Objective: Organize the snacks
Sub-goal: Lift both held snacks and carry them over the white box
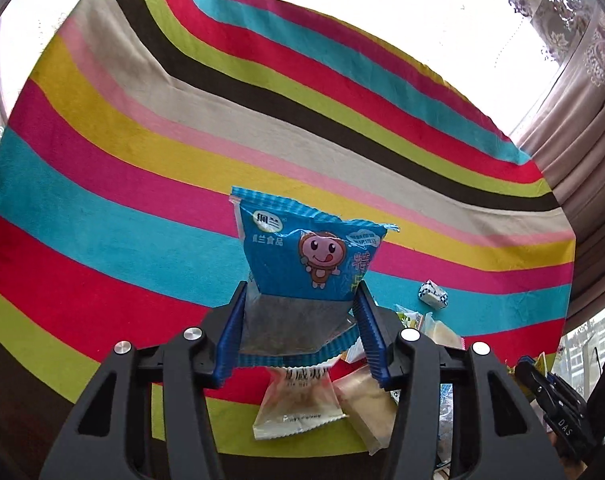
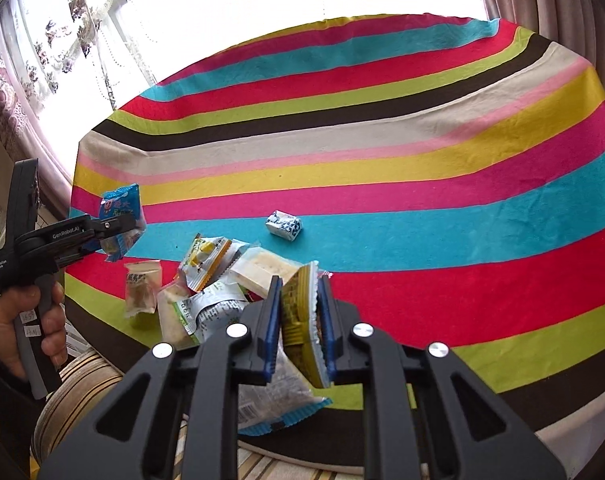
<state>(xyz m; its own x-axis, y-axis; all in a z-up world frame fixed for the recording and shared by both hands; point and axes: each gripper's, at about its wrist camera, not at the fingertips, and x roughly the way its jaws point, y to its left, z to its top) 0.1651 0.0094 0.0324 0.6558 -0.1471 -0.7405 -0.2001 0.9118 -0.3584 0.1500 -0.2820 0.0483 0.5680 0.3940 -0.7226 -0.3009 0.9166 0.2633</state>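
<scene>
My left gripper (image 1: 300, 300) is shut on a blue snack packet with a pink cartoon face (image 1: 302, 256) and holds it above the striped tablecloth; it also shows in the right wrist view (image 2: 120, 216). My right gripper (image 2: 300, 292) is shut on a yellow-green snack packet (image 2: 300, 320), held on edge above the pile. A pile of several snack packets (image 2: 206, 280) lies on the cloth near the front edge, below and left of my right gripper. A small blue-white wrapped snack (image 2: 284, 226) lies apart on the cyan stripe, also in the left wrist view (image 1: 434, 294).
The round table carries a striped cloth (image 2: 382, 160). Curtains and a bright window stand behind it. A striped cushion (image 2: 78, 384) sits below the table's front left edge. A translucent packet (image 1: 298, 404) and a beige packet (image 1: 366, 408) lie under my left gripper.
</scene>
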